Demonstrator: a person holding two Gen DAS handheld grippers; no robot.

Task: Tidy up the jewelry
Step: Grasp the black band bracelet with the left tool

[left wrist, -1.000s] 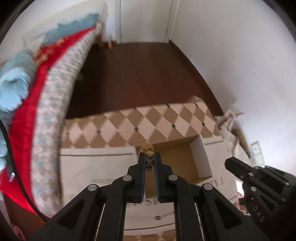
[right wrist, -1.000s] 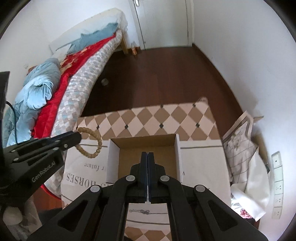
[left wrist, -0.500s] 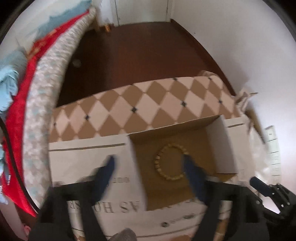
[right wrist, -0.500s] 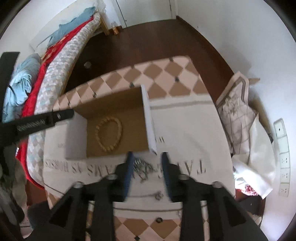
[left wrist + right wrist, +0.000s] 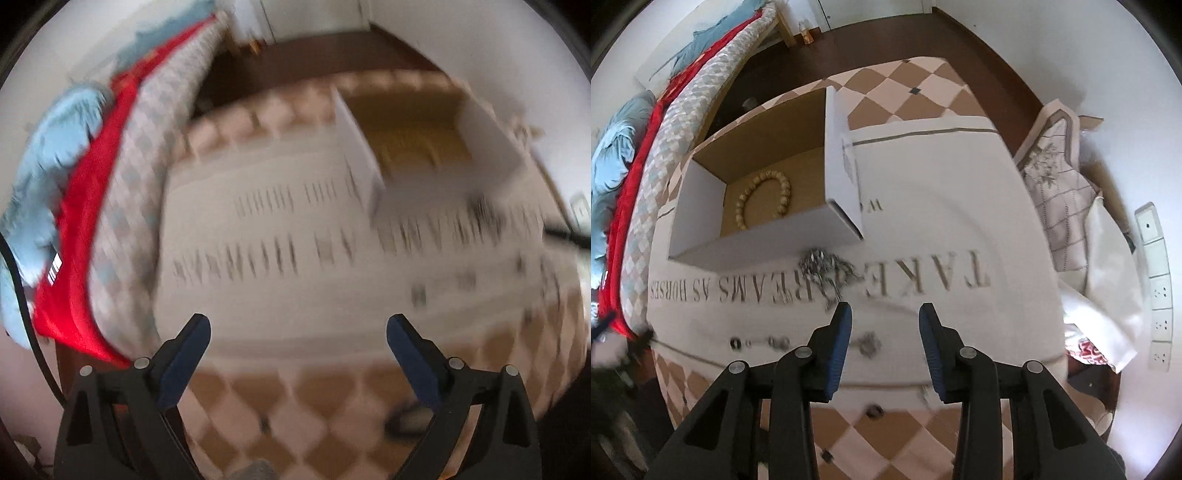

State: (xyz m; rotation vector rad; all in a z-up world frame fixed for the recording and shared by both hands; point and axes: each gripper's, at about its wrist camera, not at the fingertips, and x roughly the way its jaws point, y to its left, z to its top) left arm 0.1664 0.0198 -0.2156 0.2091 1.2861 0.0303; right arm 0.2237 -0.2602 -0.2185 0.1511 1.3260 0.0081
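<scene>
A wooden bead bracelet (image 5: 764,199) lies inside the open white cardboard box (image 5: 757,240) on the table. A tangled silver chain (image 5: 827,271) lies on the white printed cloth just in front of the box. Small silver pieces (image 5: 870,345) lie nearer, by my right gripper. My right gripper (image 5: 885,314) is open and empty, low over the cloth just short of the chain. My left gripper (image 5: 297,328) is open wide and empty; its view is heavily blurred, with the box (image 5: 417,144) at the upper right.
The table has a diamond-patterned cover (image 5: 923,92) under the white cloth (image 5: 960,221). A bed with red and blue bedding (image 5: 635,147) runs along the left. Bags and a checked cushion (image 5: 1060,177) sit by the wall at the right, near wall sockets (image 5: 1156,280).
My left gripper opened, dropped the bead bracelet into the box, and pulled back to the left. My right gripper opened and moved down toward the silver chain.
</scene>
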